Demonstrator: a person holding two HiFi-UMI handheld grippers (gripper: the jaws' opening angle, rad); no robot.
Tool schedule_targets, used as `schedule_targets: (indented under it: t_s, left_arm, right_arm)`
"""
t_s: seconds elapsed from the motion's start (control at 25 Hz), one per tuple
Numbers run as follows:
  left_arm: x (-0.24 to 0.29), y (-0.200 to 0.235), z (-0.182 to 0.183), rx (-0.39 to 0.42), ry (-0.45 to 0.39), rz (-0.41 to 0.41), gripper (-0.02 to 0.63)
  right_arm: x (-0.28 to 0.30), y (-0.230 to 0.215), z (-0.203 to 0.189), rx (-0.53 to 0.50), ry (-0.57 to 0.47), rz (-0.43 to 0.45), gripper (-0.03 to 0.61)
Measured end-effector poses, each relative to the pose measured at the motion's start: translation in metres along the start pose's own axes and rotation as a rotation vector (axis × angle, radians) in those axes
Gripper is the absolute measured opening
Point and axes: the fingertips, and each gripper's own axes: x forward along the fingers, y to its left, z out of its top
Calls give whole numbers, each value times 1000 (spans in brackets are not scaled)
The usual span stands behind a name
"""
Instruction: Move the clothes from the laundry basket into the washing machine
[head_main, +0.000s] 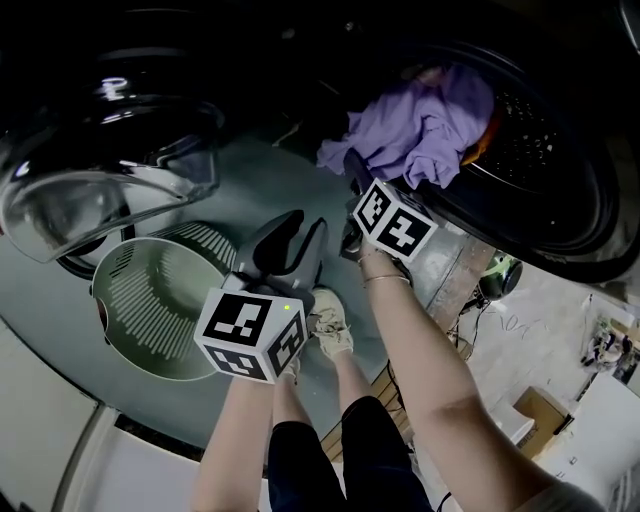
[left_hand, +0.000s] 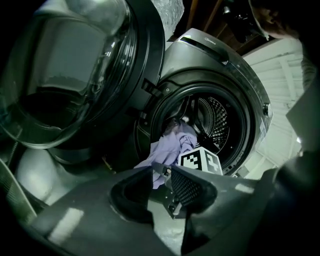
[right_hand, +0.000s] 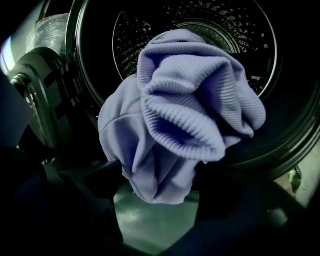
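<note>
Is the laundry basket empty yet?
Empty, as far as the head view shows: only bare slotted walls inside the laundry basket. The right tool grips the purple garment at the mouth of the drum.

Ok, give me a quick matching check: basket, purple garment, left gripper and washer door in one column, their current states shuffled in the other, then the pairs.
Things:
1. laundry basket
2. purple garment
3. left gripper
4. washer door

States:
A. swung wide open
B. fingers apart, nothing between them
C. nothing inside
D. at the drum mouth, gripped by the right gripper

Pairs: 1-C, 2-D, 3-B, 4-A
</note>
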Motion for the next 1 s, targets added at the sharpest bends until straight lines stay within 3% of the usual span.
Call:
schedule_targets:
  t_s: [0.04,0.24,0.28,0.6,1.0]
  left_arm:
    - [0,1,1,0,-3,3,123]
    - [2,3,8,1,-21,5,110]
    - [2,2,10,3,-24,5,109]
    - [1,-19,14,17,-4,-27,83]
    - [3,-45,34,56,12,-70,72]
  right_arm:
    - [0,-3,1,7,-8,-22,458]
    - [-9,-12,6,-69,-27,-68,88]
    - [-11,-12,7,-82,-29,-61,54]
    - [-56,-10,52,-115,-148,4,48]
    - [-70,-15,188,-166,-414,-30,46]
